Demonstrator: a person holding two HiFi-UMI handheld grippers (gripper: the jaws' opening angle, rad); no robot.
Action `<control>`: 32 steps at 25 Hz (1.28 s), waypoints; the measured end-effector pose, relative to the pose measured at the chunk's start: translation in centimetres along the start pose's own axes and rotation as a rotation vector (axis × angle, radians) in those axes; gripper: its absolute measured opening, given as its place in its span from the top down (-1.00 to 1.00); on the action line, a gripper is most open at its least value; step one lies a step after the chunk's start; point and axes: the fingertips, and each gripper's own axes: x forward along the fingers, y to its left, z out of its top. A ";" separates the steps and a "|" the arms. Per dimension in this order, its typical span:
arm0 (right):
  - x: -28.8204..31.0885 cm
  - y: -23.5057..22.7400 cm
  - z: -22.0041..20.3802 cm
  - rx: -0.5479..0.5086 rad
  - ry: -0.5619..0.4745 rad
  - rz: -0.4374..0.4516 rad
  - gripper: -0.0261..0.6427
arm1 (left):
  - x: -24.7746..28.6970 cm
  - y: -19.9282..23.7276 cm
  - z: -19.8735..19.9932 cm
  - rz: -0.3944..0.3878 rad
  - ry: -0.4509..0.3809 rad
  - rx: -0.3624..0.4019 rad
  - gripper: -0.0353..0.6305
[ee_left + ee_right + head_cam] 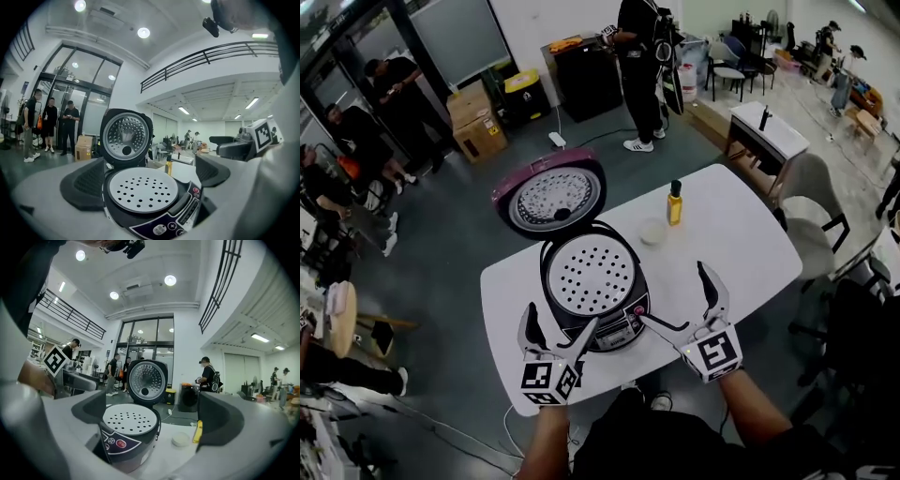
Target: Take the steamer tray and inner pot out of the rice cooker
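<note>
Left gripper [562, 316]: jaws wide apart, gripping nothing. It is held at the near-left of the rice cooker [623, 309]. In the left gripper view [147, 178] the cooker's front fills the space between the two pads. I cannot tell whether either pad touches it.

Right gripper [672, 292]: jaws also wide apart and empty. It is at the near-right of the cooker, with its inner jaw tip close to the control panel [621, 330]. In the right gripper view [154, 416] the cooker sits towards the left pad.

Steamer tray [591, 274]: white, perforated, seated flat in the top of the cooker body. The inner pot is hidden beneath it.

Lid [551, 195]: swung fully open at the far side, with its dotted inner plate facing up.

The cooker stands on a white table [741, 234], towards the left half. Beyond it to the right are a yellow bottle [675, 203] with a dark cap, upright, and a small round white dish [652, 231] just beside the bottle.

People stand on the grey floor beyond the table.
</note>
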 end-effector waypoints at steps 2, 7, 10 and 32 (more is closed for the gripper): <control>1.9 -0.1 -0.4 -0.011 -0.001 0.009 -0.85 | 0.6 1.0 -0.3 0.011 0.012 -0.005 -0.89; 7.8 -0.3 -1.4 -0.019 0.031 0.039 -0.85 | 2.5 4.8 -1.4 0.033 0.029 -0.054 -0.89; 11.1 -0.4 -2.2 -0.017 0.064 0.051 -0.85 | 3.4 6.9 -1.8 0.039 0.040 -0.075 -0.89; 20.6 0.1 -10.1 -0.059 0.401 0.168 -0.85 | 8.0 13.6 -7.1 0.017 0.279 -0.048 -0.83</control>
